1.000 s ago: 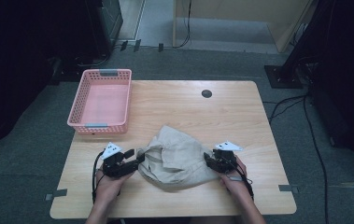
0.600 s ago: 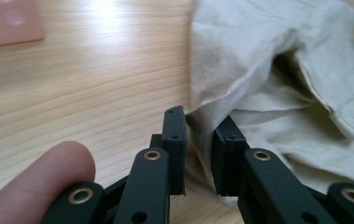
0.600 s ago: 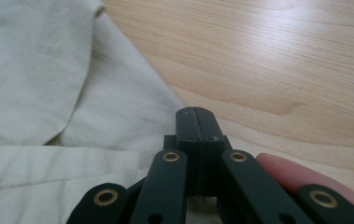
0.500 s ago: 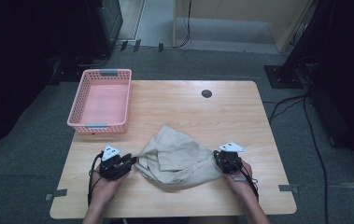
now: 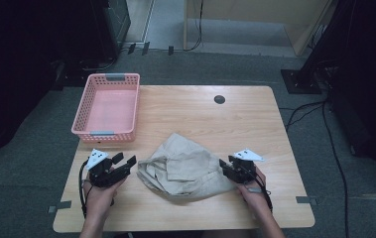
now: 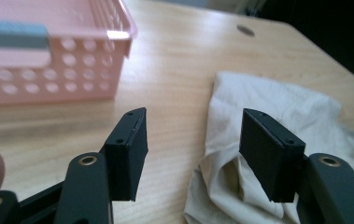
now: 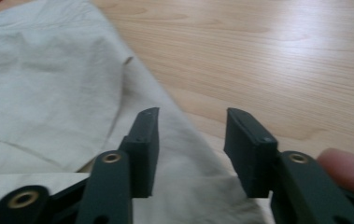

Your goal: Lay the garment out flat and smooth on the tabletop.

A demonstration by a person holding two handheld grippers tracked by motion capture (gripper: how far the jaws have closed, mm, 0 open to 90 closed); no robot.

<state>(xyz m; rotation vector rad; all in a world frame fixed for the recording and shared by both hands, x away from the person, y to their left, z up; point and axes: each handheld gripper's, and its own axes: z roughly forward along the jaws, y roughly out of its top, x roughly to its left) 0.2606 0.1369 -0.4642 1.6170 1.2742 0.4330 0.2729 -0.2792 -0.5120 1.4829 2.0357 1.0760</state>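
Beige cloth (image 5: pixel 183 168) crumpled on bench (image 5: pixel 200 114), near front edge, just right of pink basket (image 5: pixel 107 106). Left gripper (image 5: pixel 127 161) just left of cloth, fingers (image 6: pixel 127 156) just parted, nothing between. Right gripper (image 5: pixel 223 166) at cloth's right edge, fingers (image 7: pixel 145 151) just opened, fabric beneath, unclamped.

Cloth (image 5: pixel 184 167) on table (image 5: pixel 200 114), basket (image 5: pixel 108 106) behind it, leftward.
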